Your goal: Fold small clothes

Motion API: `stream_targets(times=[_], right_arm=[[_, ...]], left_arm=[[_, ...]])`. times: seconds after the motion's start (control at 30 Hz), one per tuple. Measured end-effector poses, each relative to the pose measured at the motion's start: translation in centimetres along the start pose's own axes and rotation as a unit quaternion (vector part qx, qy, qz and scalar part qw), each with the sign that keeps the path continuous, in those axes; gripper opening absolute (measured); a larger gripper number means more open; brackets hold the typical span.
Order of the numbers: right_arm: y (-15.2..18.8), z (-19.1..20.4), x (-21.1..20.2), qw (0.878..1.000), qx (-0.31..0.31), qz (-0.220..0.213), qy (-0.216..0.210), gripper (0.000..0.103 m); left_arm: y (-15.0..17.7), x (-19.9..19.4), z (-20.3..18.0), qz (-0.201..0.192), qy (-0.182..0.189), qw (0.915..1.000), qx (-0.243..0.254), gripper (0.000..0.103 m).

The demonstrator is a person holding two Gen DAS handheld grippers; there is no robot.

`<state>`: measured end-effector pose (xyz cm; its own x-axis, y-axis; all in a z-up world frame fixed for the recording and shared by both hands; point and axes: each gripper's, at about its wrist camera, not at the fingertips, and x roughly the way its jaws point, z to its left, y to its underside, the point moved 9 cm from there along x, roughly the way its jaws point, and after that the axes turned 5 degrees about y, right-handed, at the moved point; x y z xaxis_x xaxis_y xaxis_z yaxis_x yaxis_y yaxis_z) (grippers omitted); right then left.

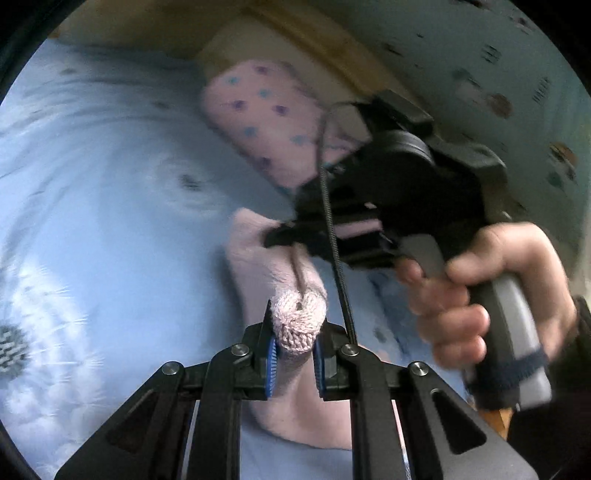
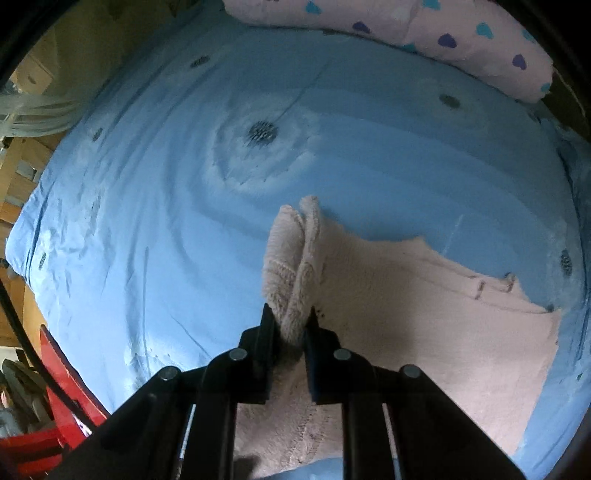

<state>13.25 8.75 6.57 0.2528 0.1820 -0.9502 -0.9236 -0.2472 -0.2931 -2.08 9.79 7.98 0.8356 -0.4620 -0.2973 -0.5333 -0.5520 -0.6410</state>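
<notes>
A small pale pink knitted garment (image 2: 424,314) lies partly on the blue bed sheet (image 2: 147,221). My right gripper (image 2: 290,325) is shut on a bunched edge of it and lifts that edge off the sheet. My left gripper (image 1: 293,339) is shut on a knitted cuff of the same garment (image 1: 299,321), held above the bed. In the left wrist view the right gripper (image 1: 280,238) reaches in from the right, held by a hand (image 1: 491,295), its fingertips on the pink fabric just beyond my left one.
A pink pillow with blue and purple hearts (image 2: 461,33) lies at the head of the bed, also in the left wrist view (image 1: 266,118). A patterned wall (image 1: 498,74) is at right. Red furniture (image 2: 55,406) and wooden shelves stand off the bed's left edge.
</notes>
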Motion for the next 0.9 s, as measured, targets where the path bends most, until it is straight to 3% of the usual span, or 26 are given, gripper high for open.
stream_targets(times=[0.23,0.37,0.53,0.63,0.8,0.9], right_arm=[[0.8,-5.9,-2.8,0.995,-0.075,-0.053,0.030,0.014],[2.0,-10.0,-4.3,0.995,-0.064,-0.072,0.005,0.014],[4.4,-16.9,-6.4,0.992,-0.047,-0.119,-0.013,0.014],[6.2,-21.1,-6.4,0.989,-0.039,-0.141,-0.011,0.014],[10.1,-29.6,-2.7,0.988,0.041,-0.147,-0.024,0.014],[13.2,-35.1,2.0,0.988,0.098,-0.117,0.000,0.019]], left_arm=[[2.1,3.9,-5.4,0.036,0.062,0.9970,0.030,0.000],[4.2,5.6,-9.6,0.059,0.081,0.9923,0.072,0.000],[8.0,9.5,-14.8,0.099,0.070,0.9788,0.165,0.000],[10.6,12.2,-17.0,0.122,0.063,0.9723,0.190,0.000],[17.7,17.8,-18.9,0.179,0.024,0.9472,0.265,0.000],[22.0,20.5,-17.8,0.278,0.003,0.9143,0.295,0.004]])
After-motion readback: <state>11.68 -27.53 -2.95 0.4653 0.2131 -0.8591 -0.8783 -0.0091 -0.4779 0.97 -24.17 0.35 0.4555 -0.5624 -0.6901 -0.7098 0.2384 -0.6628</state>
